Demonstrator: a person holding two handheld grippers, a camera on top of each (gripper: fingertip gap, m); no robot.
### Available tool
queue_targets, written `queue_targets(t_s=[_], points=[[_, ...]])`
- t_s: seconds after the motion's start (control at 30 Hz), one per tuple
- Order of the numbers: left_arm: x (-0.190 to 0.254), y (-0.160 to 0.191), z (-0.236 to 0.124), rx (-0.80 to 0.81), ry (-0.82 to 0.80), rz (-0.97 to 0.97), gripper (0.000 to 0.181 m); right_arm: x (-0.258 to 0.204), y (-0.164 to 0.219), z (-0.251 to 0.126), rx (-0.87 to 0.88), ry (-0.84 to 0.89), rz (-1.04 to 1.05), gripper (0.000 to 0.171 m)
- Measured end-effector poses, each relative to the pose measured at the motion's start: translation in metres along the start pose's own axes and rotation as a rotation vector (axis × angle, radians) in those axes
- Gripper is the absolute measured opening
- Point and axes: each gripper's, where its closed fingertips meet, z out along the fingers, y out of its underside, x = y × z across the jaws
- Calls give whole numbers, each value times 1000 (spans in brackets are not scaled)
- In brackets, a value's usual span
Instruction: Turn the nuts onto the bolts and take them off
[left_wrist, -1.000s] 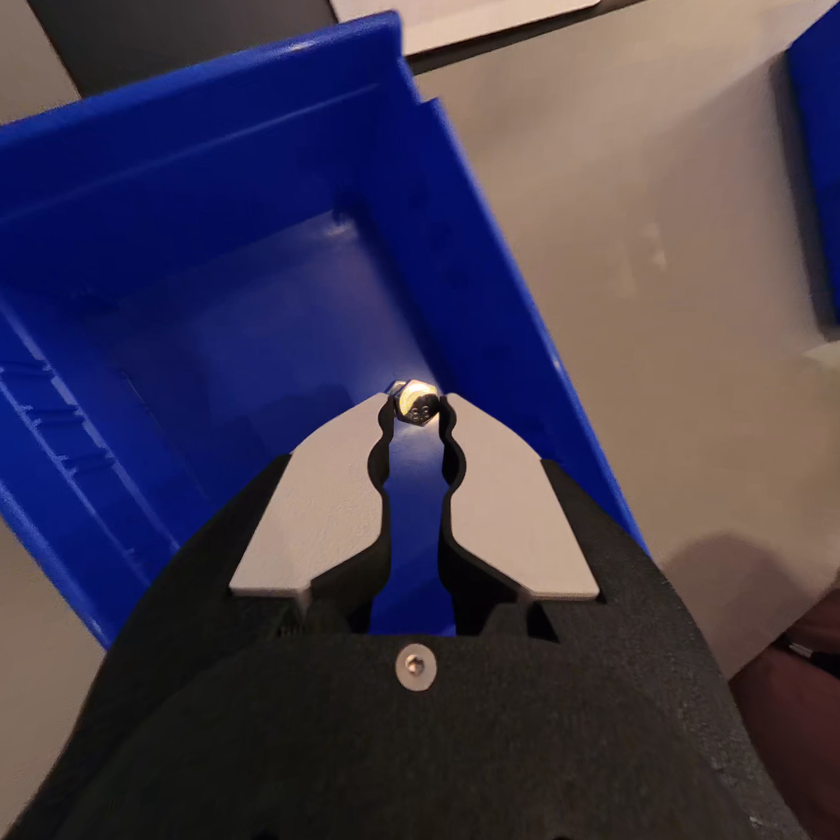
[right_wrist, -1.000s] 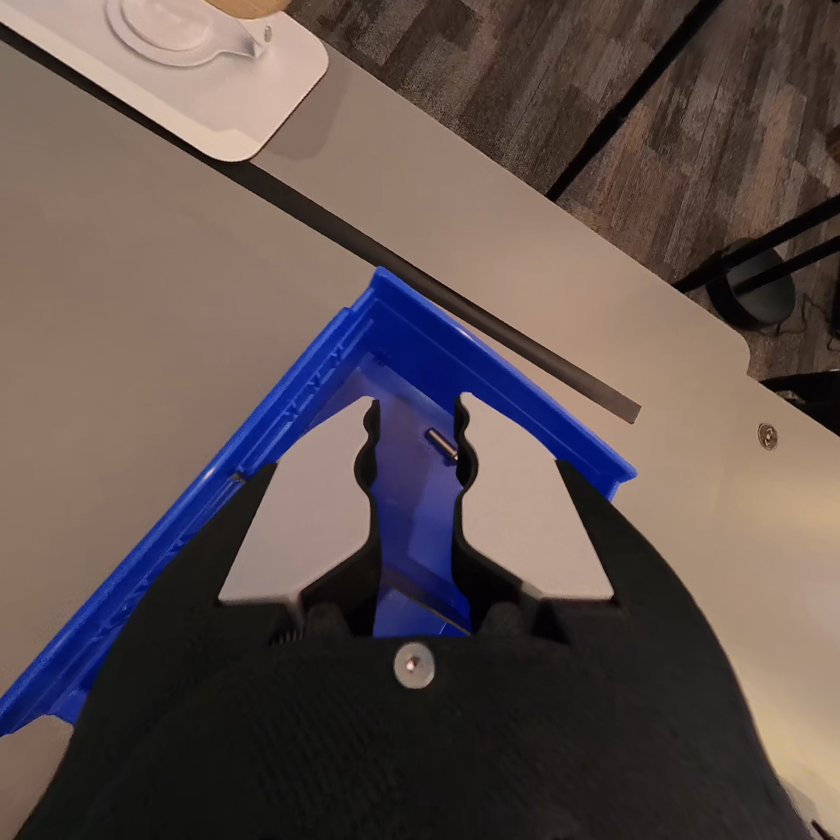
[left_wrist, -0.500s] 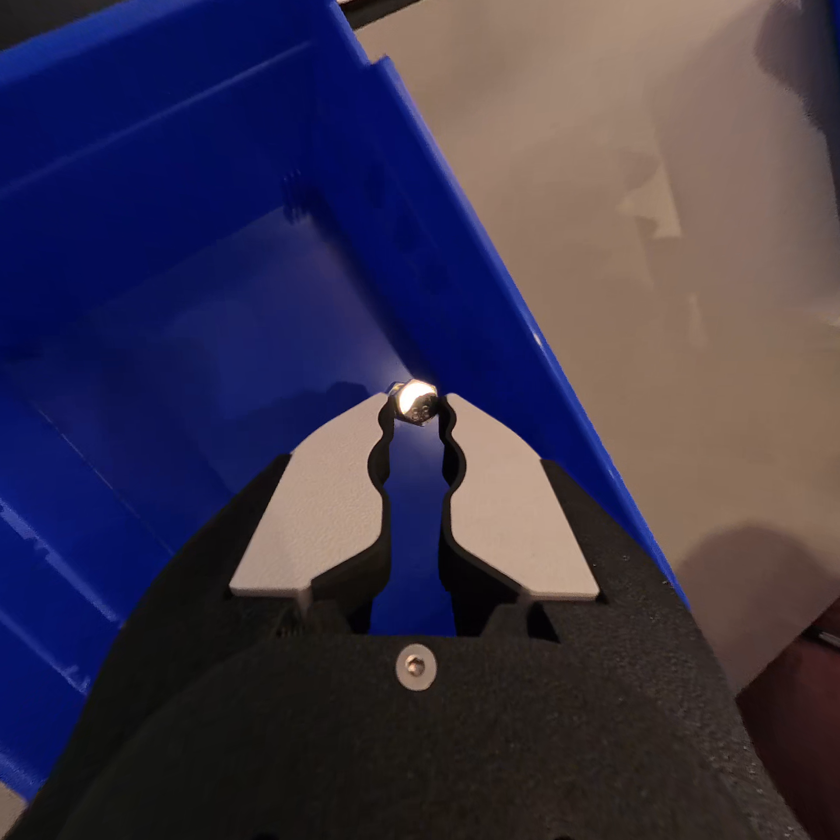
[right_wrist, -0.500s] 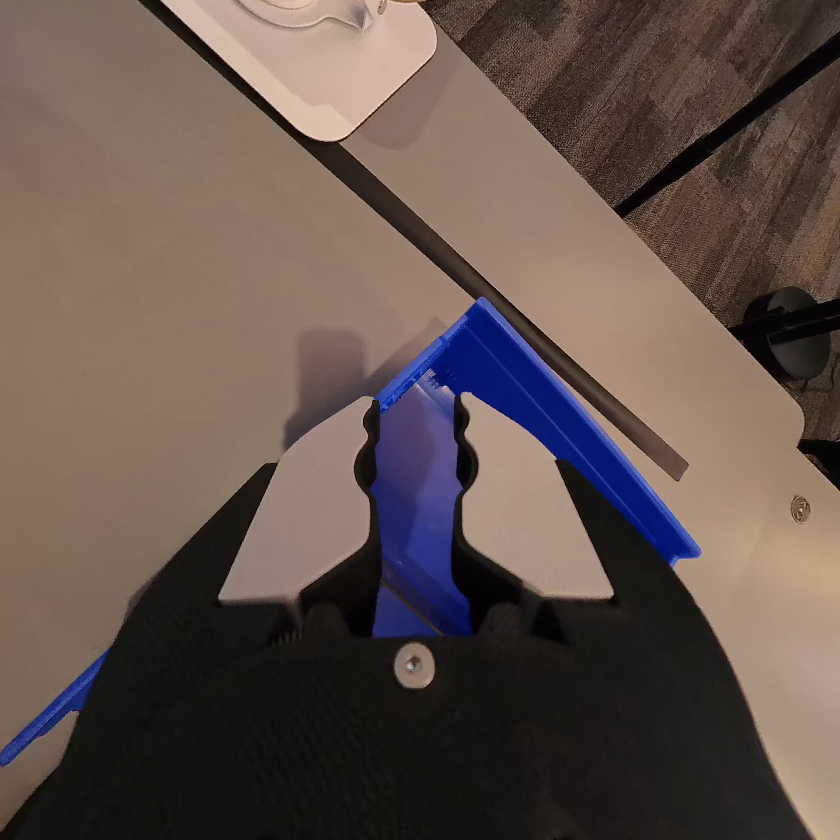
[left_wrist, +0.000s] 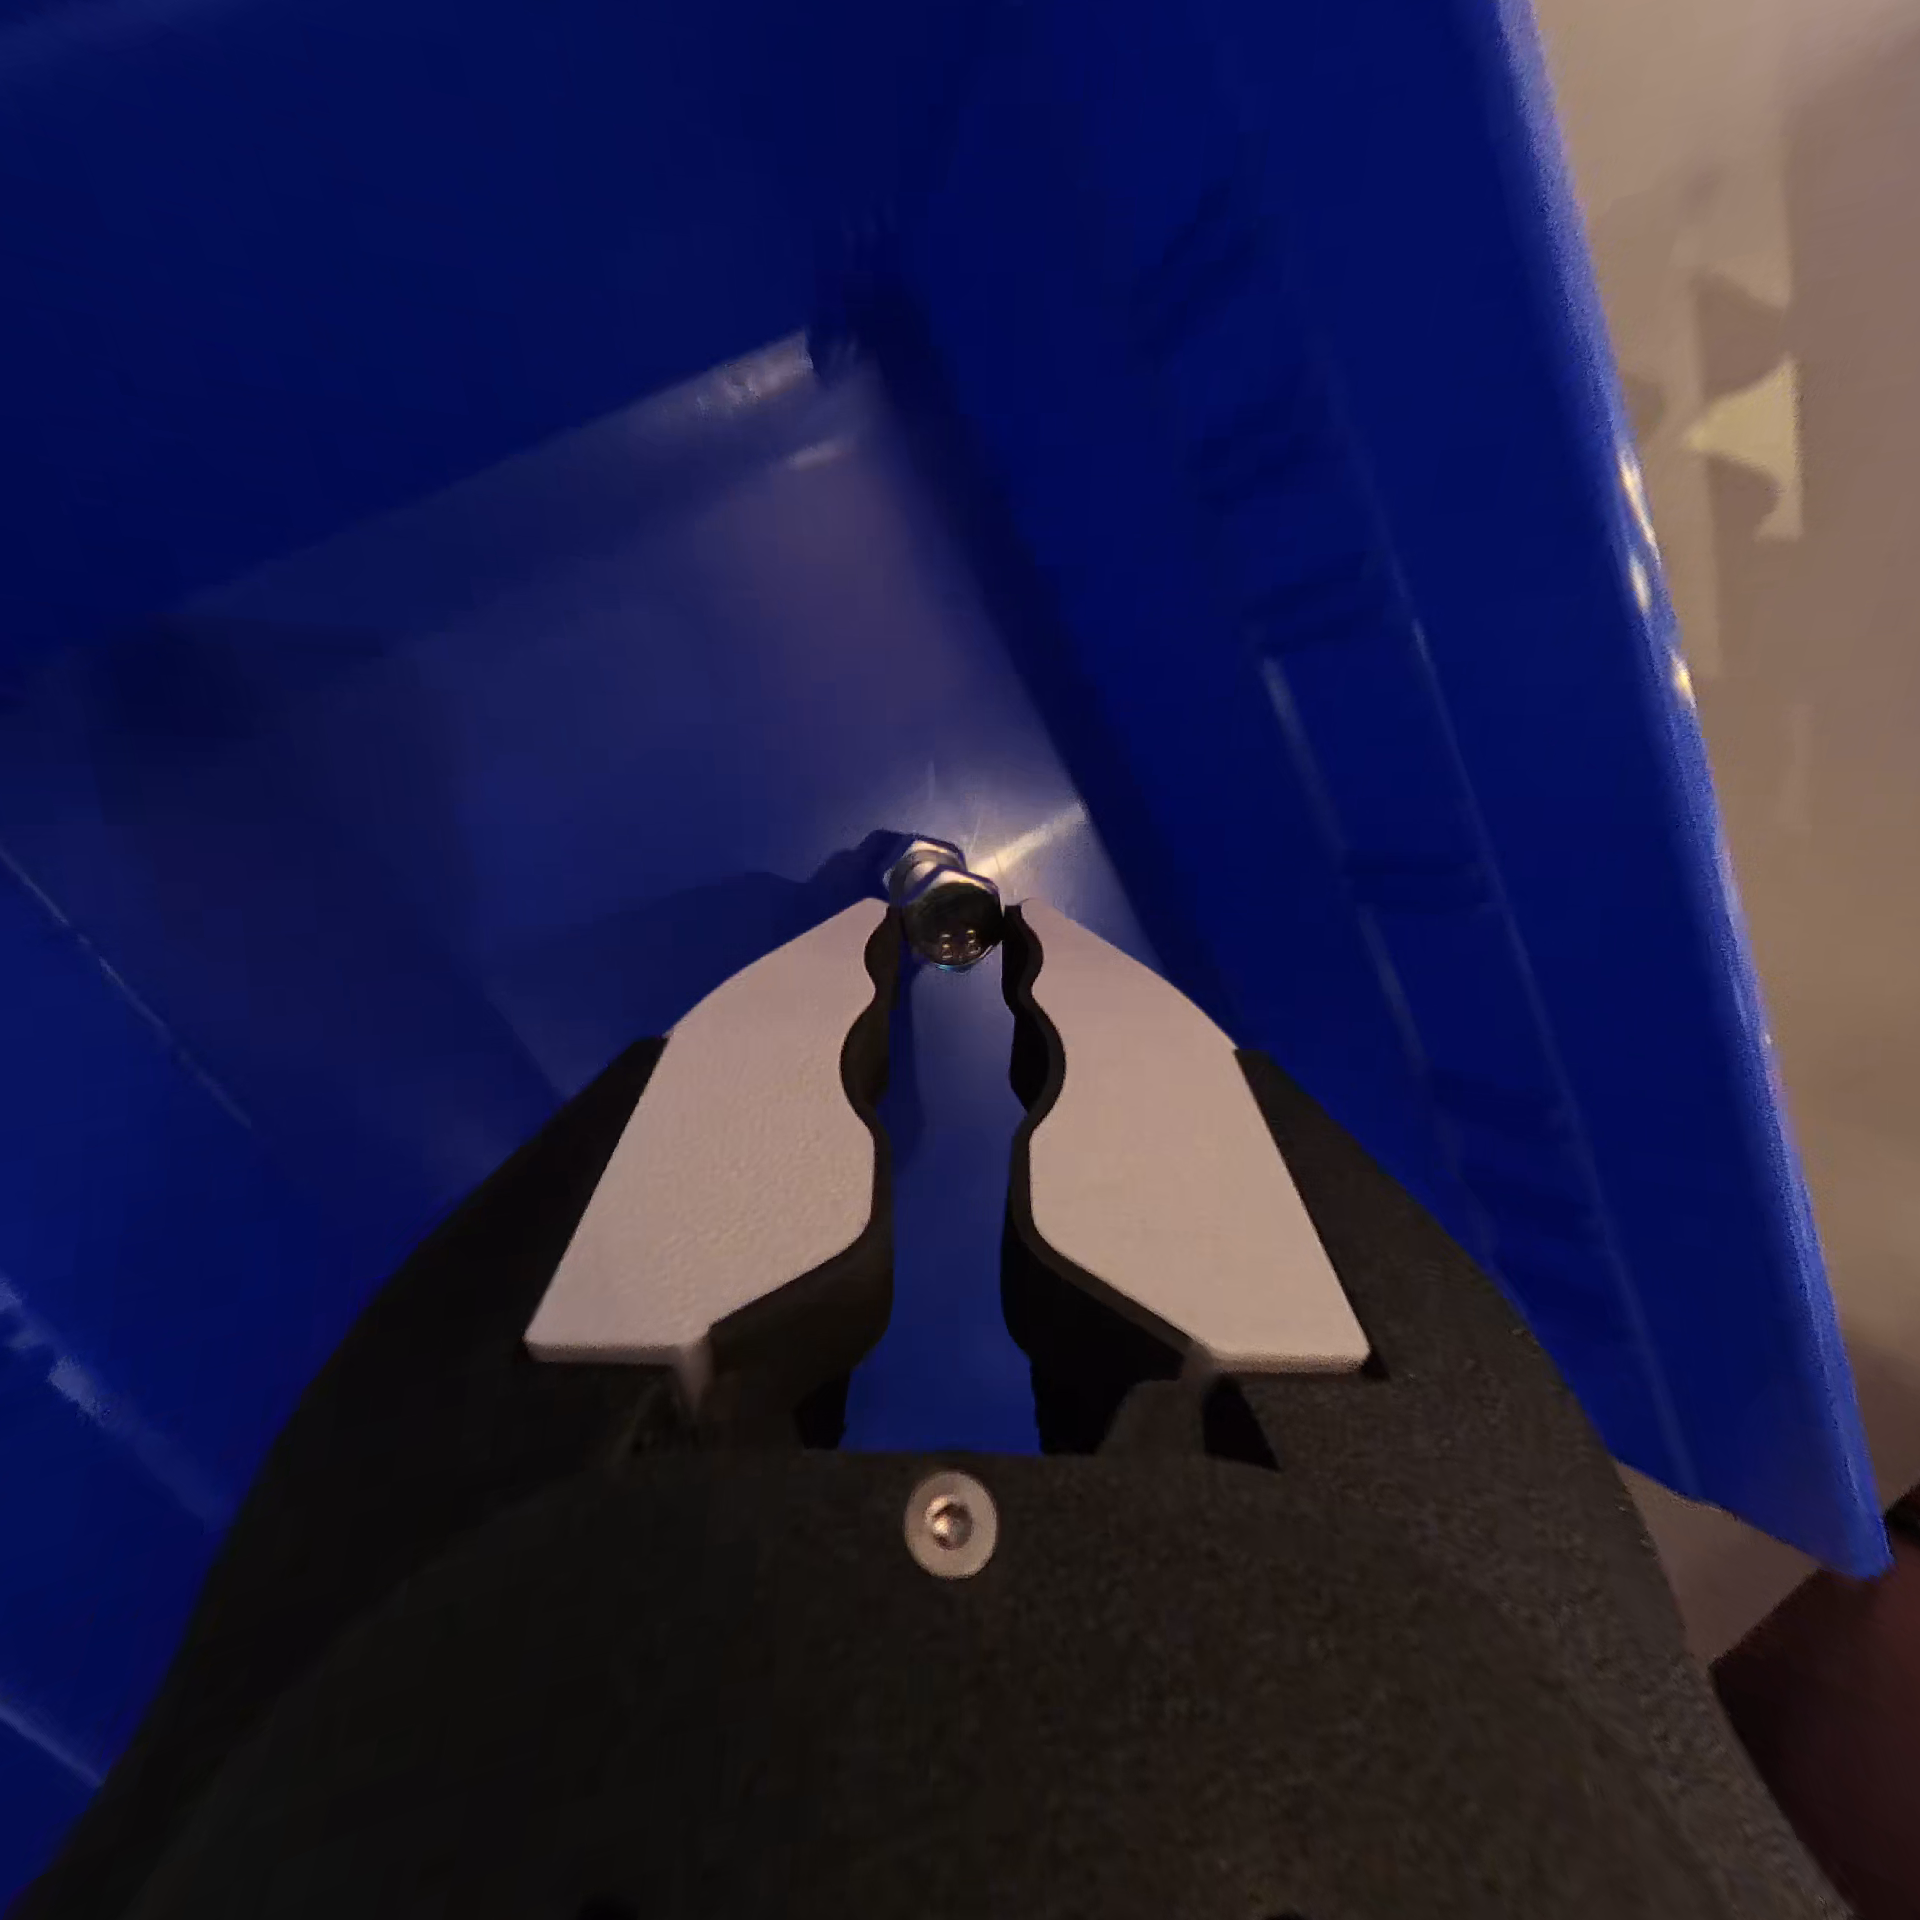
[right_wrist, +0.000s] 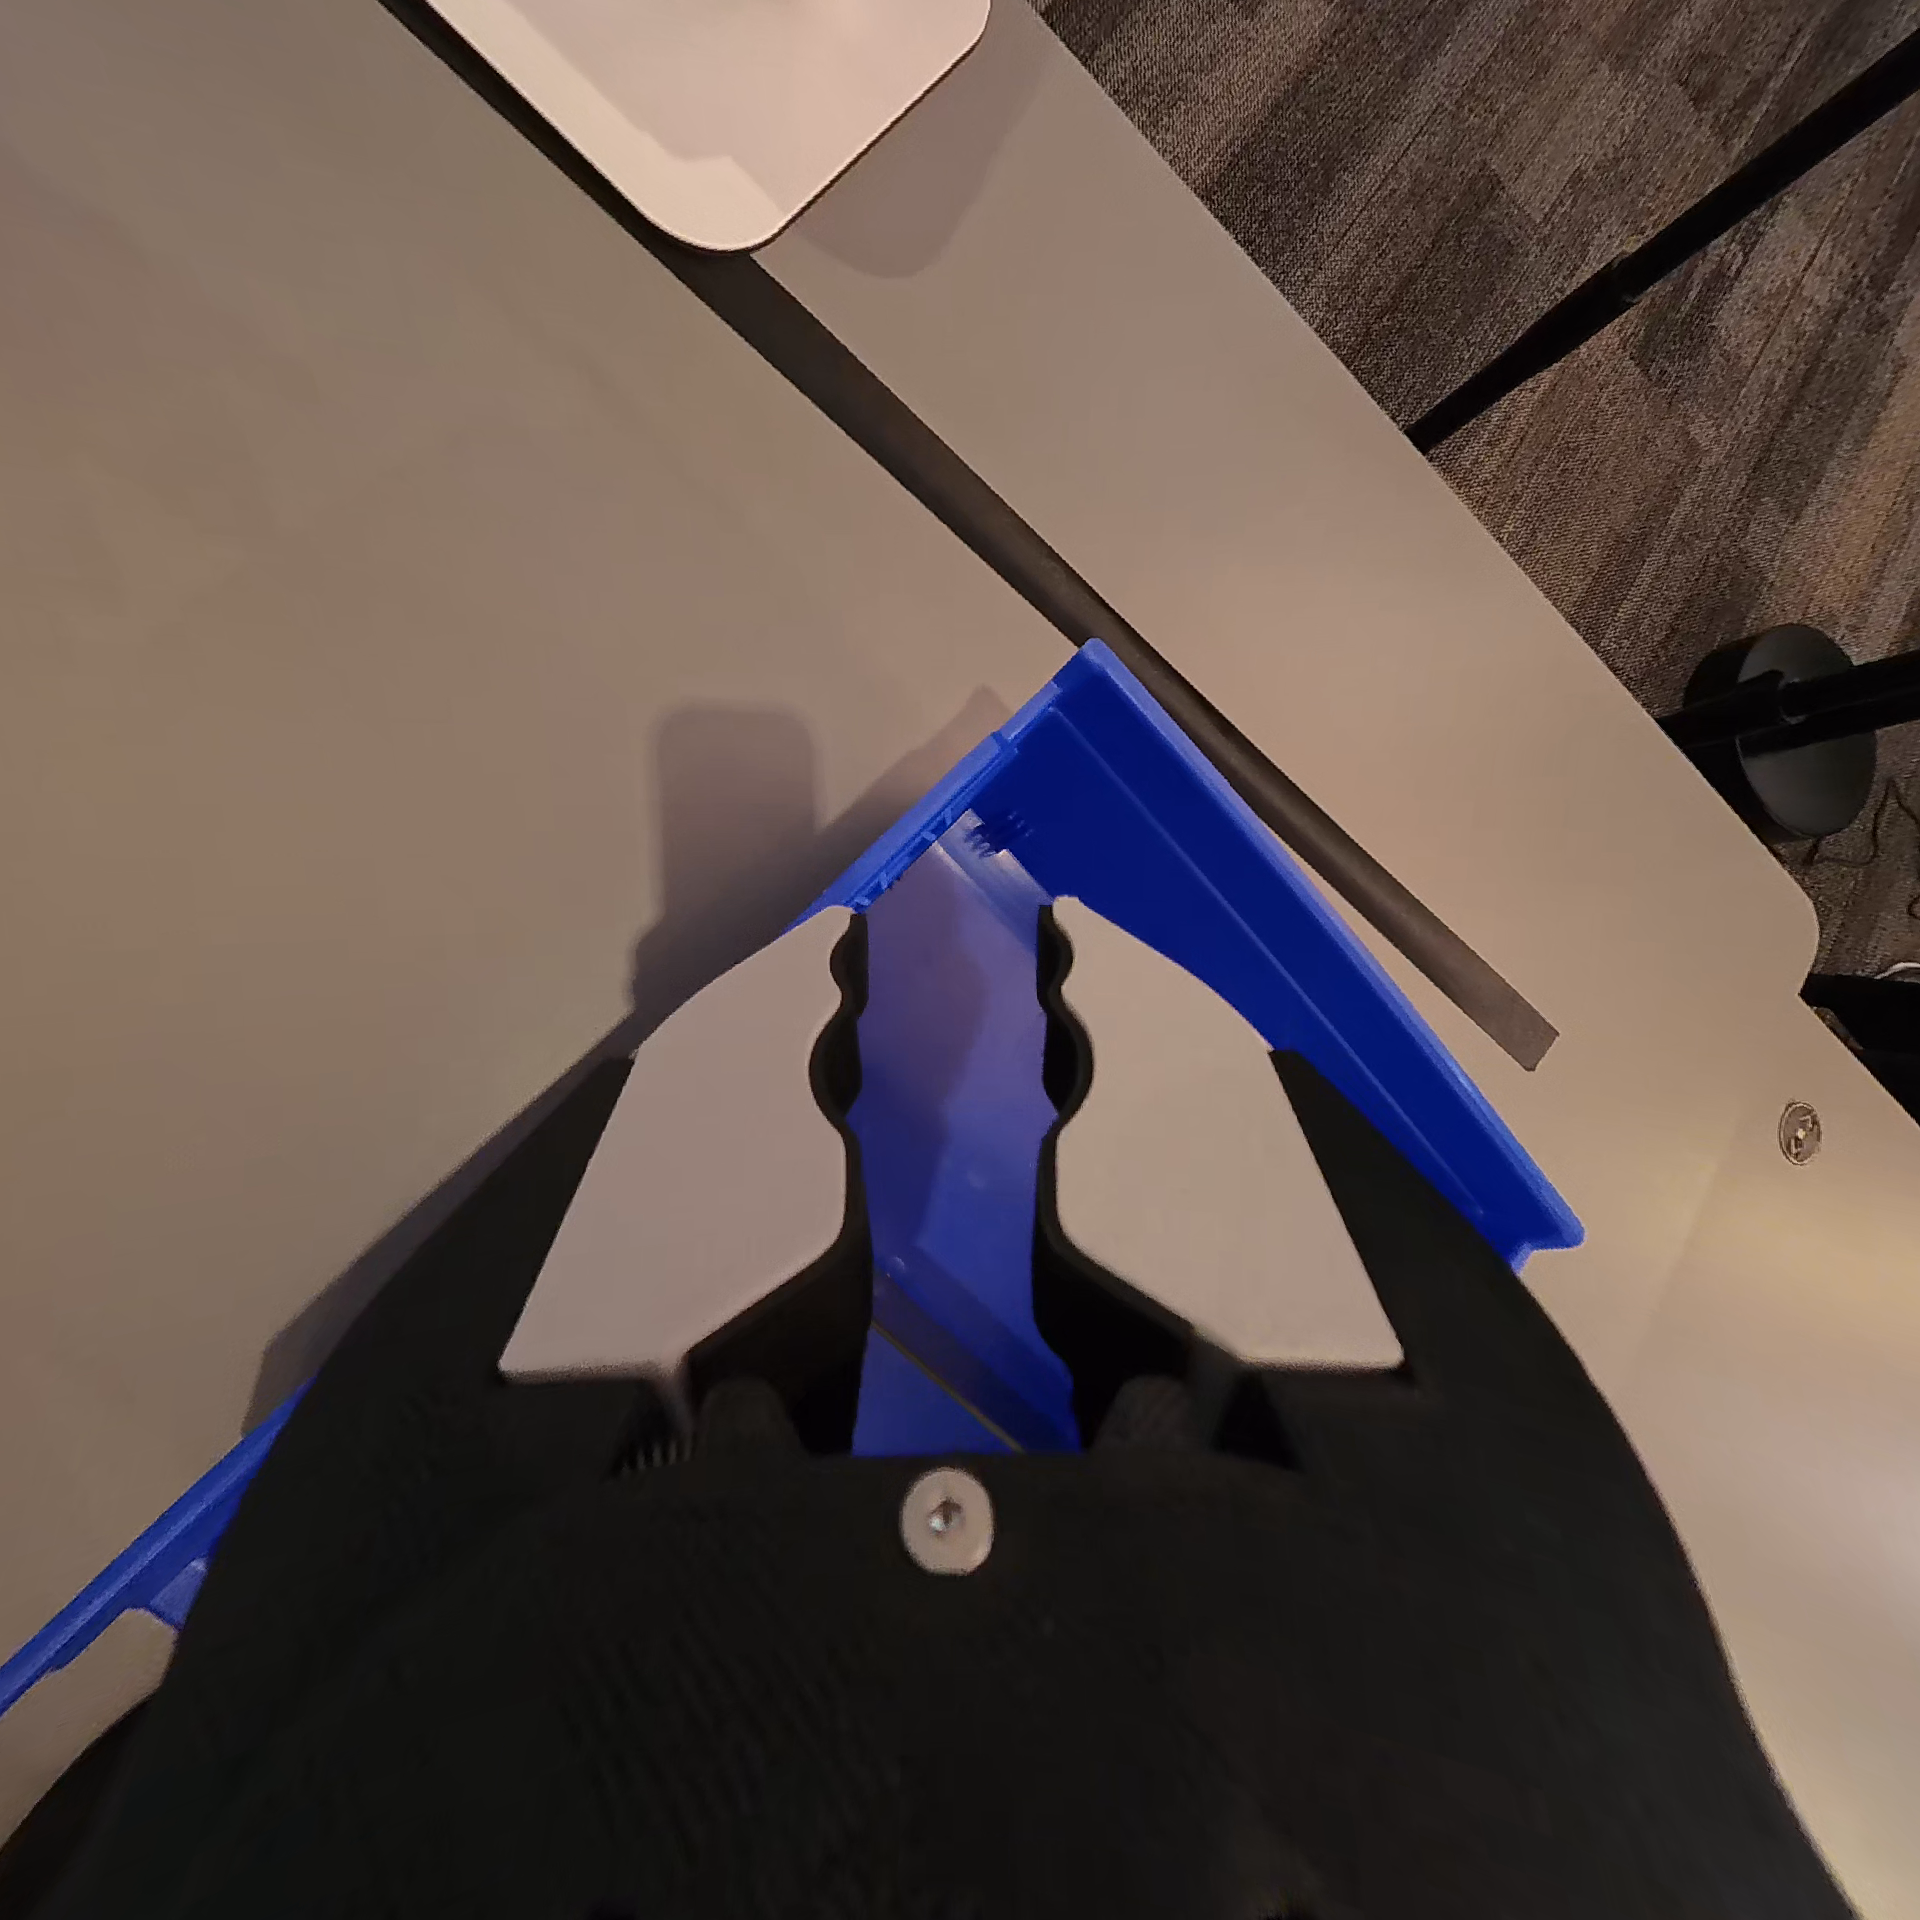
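Note:
My left gripper (left_wrist: 951, 920) is shut on a silver hex-head bolt (left_wrist: 951, 925), pinching its head between the fingertips. The shank points away toward the floor of a blue plastic bin (left_wrist: 520, 675), deep inside it near the right wall. Whether a nut sits on the shank I cannot tell. My right gripper (right_wrist: 951, 909) is open and empty, held over the corner of a second blue bin (right_wrist: 1195, 894). No bolt or nut shows in that bin now.
The bins stand on a grey table (right_wrist: 364, 520) with a dark seam (right_wrist: 935, 457) running across it. A white pad (right_wrist: 717, 114) lies at the far edge. Carpet floor and a black stand base (right_wrist: 1797, 727) are beyond the table edge. My right fingertips sit around 50 centimetres from my left ones.
My left gripper has gone down into the blue bin with the bolt. My right gripper has drawn back and up from its bin; the small bolt seen there earlier is out of view.

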Motion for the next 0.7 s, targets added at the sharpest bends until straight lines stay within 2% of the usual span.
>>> queue_targets(t_s=[0.17,0.3,0.47,0.6,0.7], points=[[-6,37,-1,-181,-20,5,18,-1,3,2,-16,-2,-5,32],[-1,24,-4,-105,13,8,23,-2,4,4,-28,-6,-10,32],[-1,23,-7,-101,-58,162,33,-2,6,5,-37,-10,-11,32],[-8,23,3,-143,-137,198,34,-4,7,6,-42,-16,-21,32],[-13,31,13,-203,-156,221,28,-5,8,6,-51,-20,-27,32]])
